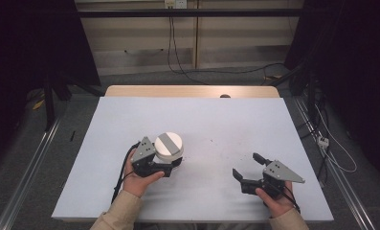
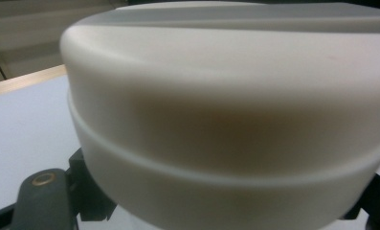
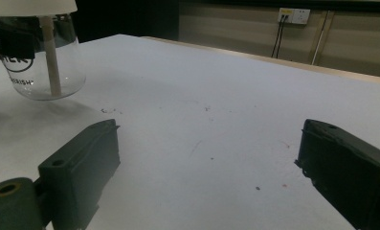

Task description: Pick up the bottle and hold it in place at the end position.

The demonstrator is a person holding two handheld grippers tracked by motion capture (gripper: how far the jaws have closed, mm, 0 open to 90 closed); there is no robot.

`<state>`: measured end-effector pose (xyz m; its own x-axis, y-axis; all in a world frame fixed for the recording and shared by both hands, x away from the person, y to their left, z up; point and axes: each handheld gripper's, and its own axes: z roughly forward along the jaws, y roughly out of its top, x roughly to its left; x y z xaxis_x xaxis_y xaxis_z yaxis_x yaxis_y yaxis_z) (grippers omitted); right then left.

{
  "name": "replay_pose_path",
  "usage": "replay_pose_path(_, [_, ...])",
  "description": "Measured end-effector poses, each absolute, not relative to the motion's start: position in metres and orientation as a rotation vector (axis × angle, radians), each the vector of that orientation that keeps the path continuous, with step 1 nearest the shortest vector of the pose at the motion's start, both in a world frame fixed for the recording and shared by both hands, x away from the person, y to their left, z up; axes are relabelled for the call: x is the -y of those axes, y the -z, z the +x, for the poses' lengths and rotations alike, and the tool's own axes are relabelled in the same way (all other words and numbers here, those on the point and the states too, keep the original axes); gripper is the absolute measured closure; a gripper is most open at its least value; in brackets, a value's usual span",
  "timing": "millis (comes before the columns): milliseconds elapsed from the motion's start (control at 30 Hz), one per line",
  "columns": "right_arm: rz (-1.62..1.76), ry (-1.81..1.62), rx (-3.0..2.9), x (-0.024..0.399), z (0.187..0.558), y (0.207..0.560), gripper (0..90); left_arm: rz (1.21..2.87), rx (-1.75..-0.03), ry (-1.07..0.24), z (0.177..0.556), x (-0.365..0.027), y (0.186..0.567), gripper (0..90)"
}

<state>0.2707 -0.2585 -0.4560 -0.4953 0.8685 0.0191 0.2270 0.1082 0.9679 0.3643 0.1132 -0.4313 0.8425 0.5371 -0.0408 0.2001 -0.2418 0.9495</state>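
Left gripper (image 1: pixel 171 165) jaws clamp glass jar (image 3: pixel 41 72) below its white lid (image 1: pixel 169 145), left-centre of worktop (image 1: pixel 226 120). Right gripper (image 1: pixel 247 168) jaws spread, holding nothing, well apart to the right. Risk: smooth glass slips or tilts if the clamp slackens.

Each tool has a black body with two black jaws. The left tool (image 1: pixel 164 160) and the right tool (image 1: pixel 248 166) each carry a grey three-cornered plate on top and trail a black cable. A brass-coloured insert sits at each jaw base. Both sleeves (image 1: pixel 122 211) are beige.
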Motion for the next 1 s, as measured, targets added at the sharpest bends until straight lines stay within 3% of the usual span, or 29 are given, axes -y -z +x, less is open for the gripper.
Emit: replay_pose_path(1000, [1.059, -1.426, -1.811, 0.255, 0.277, 0.455, 6.8, 1.792, -0.595, -0.398, 0.394, -0.095, 0.42, 18.5])
